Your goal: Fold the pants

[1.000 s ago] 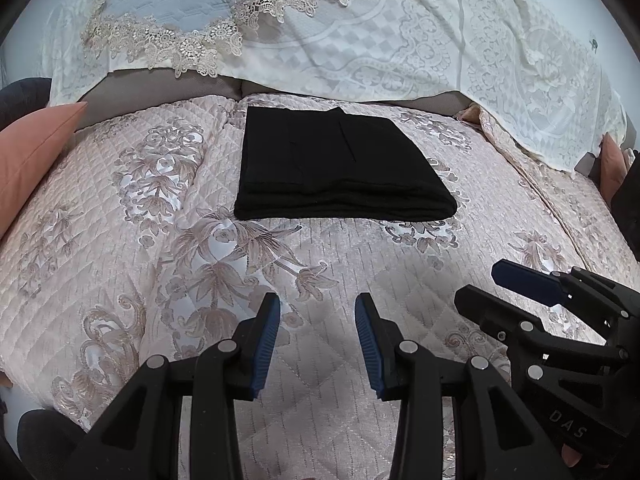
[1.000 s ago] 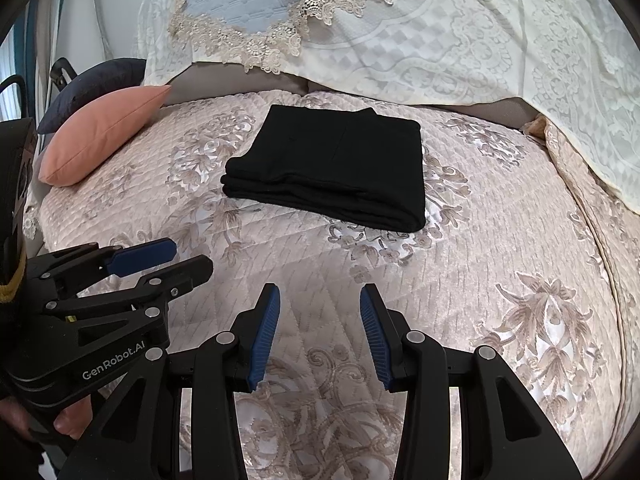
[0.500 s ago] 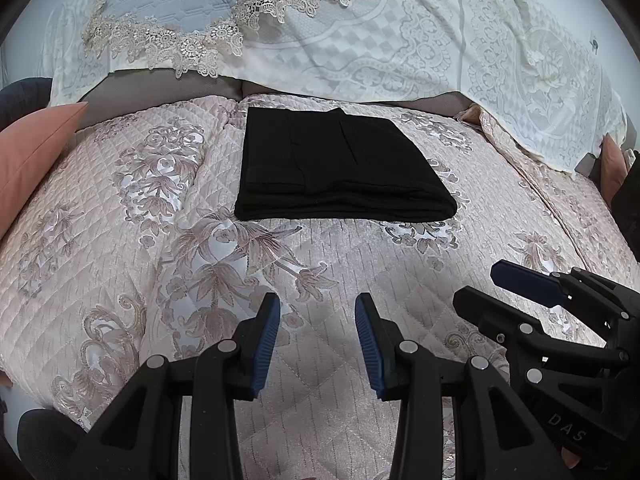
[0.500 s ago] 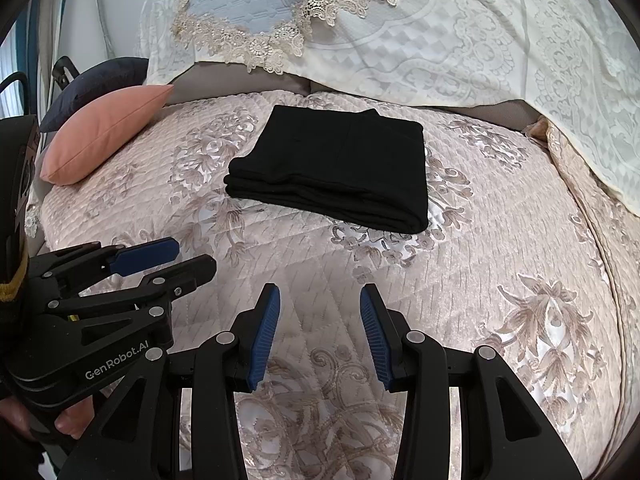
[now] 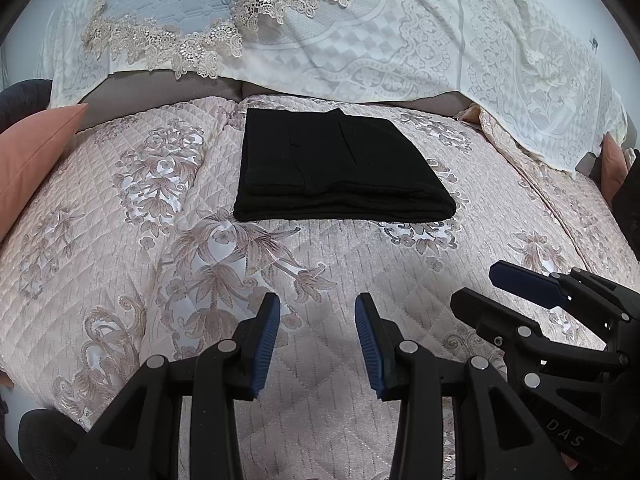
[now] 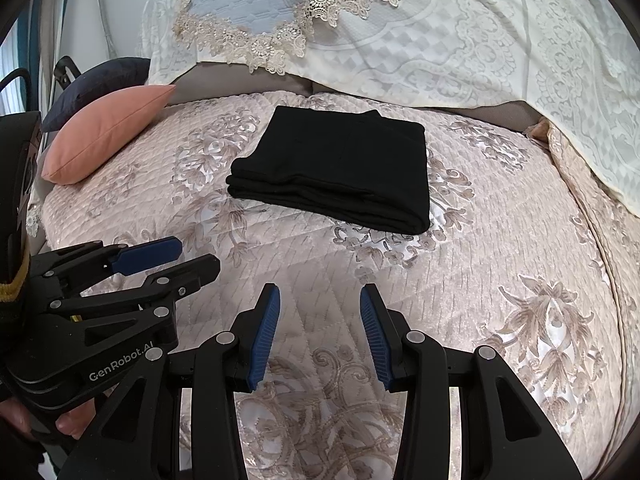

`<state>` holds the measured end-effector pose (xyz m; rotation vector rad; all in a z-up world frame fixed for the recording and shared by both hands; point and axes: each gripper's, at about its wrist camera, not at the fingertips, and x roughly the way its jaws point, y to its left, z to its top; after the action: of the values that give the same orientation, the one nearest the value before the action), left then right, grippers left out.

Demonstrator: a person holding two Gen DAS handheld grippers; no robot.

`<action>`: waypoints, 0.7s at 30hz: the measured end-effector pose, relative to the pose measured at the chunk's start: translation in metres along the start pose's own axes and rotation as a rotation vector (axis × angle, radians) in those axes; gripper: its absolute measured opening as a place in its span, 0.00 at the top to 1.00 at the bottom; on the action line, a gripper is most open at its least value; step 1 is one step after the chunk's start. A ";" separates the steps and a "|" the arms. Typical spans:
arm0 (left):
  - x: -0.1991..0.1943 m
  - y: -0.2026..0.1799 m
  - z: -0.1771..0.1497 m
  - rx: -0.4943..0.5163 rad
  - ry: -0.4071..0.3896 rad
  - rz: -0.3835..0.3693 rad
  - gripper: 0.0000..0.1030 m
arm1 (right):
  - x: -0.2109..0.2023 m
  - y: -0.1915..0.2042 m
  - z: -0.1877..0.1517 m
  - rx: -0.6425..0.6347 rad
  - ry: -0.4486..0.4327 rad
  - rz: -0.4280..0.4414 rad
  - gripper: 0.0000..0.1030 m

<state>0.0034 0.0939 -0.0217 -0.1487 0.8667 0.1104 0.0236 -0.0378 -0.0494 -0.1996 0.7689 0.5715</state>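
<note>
Both wrist views, bed scene. The pants [image 5: 340, 168] lie as a flat black rectangle on the quilt [image 5: 320, 264], toward the back of the bed and just short of the lace cover [image 5: 400, 40] draped behind. They already appear folded into several stacked layers, with the thick folded edge facing me and the long axis running left to right across my line of reach; I judge the task to be essentially complete. My left claw [image 5: 317, 340] is held low over the near quilt with its blue pads well apart and nothing between them. My right claw [image 6: 319, 336] is likewise spread and empty, hanging just beside the left one. The pants lie straight ahead of both claws and well apart from them, a little left of centre in the left view and about centred in the right view, so neither hand is clearly nearer. Whether the far edge is squared I cannot tell, since black cloth hides its own seams. A pink cushion [image 6: 108, 132] rests at the left edge of the bed, clear of the pants. Any further tidying would call for a forward reach to the near folded edge.
</note>
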 end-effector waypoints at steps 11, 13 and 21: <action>-0.001 -0.001 0.002 0.004 -0.001 0.001 0.60 | 0.000 0.000 0.000 0.000 0.000 0.000 0.59; -0.001 -0.001 0.002 0.004 -0.001 0.000 0.60 | 0.000 0.000 0.000 0.000 -0.001 0.001 0.59; -0.002 -0.001 0.003 0.003 -0.001 0.001 0.60 | -0.001 0.002 0.001 -0.004 -0.002 0.002 0.59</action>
<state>0.0042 0.0930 -0.0184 -0.1458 0.8658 0.1102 0.0220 -0.0364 -0.0480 -0.2019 0.7662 0.5749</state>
